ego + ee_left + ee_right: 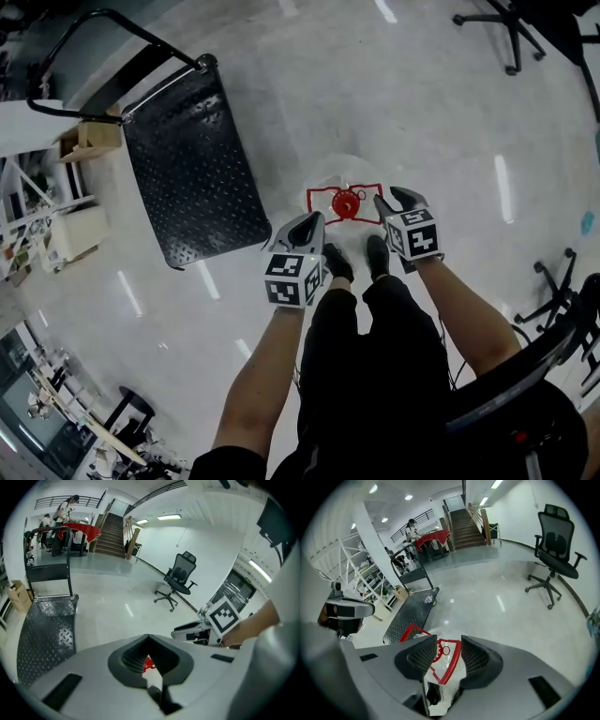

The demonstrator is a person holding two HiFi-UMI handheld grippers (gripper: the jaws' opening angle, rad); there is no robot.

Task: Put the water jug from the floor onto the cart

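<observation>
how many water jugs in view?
1. The water jug stands on the floor at the person's feet, right of the cart in the head view. More may sit out of frame.

One water jug, one flatbed cart, two hand-held claws.

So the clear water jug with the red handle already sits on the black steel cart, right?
No: the head view shows the clear water jug with the red handle on the glossy white floor, beside the black steel cart, not on it.
</observation>
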